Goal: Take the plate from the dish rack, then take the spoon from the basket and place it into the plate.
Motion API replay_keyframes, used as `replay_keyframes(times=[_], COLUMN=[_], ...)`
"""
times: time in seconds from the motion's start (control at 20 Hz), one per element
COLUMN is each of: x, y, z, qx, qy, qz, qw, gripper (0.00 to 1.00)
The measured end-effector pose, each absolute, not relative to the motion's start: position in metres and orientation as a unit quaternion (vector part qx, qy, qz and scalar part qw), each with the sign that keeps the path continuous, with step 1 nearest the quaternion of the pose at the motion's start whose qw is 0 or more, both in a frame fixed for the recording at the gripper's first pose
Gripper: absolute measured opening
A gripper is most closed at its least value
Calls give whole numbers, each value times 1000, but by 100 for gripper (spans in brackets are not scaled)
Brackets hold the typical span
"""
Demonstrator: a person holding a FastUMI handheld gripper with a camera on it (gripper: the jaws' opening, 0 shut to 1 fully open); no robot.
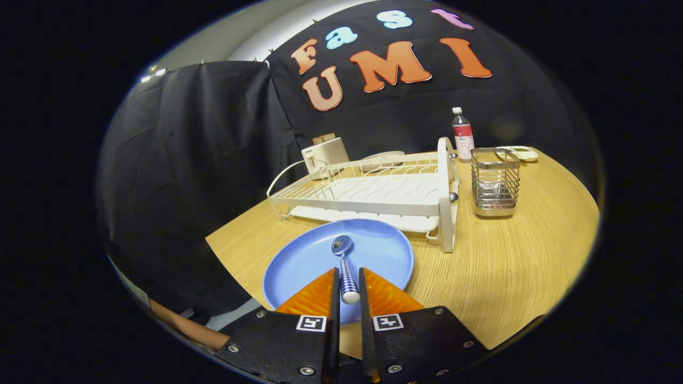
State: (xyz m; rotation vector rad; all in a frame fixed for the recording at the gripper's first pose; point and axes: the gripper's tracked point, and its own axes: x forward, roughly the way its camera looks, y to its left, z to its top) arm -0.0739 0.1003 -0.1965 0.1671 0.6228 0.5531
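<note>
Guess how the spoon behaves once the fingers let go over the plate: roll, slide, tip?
The spoon is held by its handle in the gripper, bowl over the blue plate. The rounded handle could roll slightly. The glossy plate looks slick, so it may slide. It looks stiff and light, so probably no bounce.

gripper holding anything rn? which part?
Yes: the spoon. The gripper has both fingers closed on the end of its blue-checked handle, while the bowl end reaches forward over the blue plate in front of the dish rack.
</note>
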Motion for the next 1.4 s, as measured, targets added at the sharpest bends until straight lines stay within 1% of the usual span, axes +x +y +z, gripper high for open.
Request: replay_keyframes(times=[0.1, 0.2, 0.25, 0.3, 0.35, 0.4, 0.45, 0.5, 0.55, 0.7, 0.75, 0.8, 0.85, 0.95, 1.05, 1.2, 1.4], x=[-76, -76, -76, -74, -72, -72, -69, -65, -61, -42, -35, -29, -22, -18, -18, -21, -22], y=[103, 100, 100, 102, 101, 99, 97, 96, 93, 84, 76, 67, 55, 40, 27, 24, 27], z=[-195, -187, -180, -173, -166, -159, -153, -144, -134, -90, -71, -55, -35, -3, 14, 26, 30], qx=[77, 64, 58, 55, 50, 46, 43, 42, 42, 55, 59, 59, 59, 55, 47, 33, 17], qy=[300, 287, 279, 267, 257, 248, 239, 227, 212, 151, 124, 97, 69, 19, -2, -10, -17], qz=[274, 276, 278, 279, 280, 278, 273, 268, 260, 228, 210, 189, 161, 119, 87, 70, 59], qw=[911, 915, 917, 921, 924, 927, 931, 936, 941, 960, 968, 975, 983, 991, 995, 997, 998], gripper=[21, 27, 34, 39, 49, 52, 58, 62, 69, 80, 84, 86, 90, 94, 95, 97, 96])
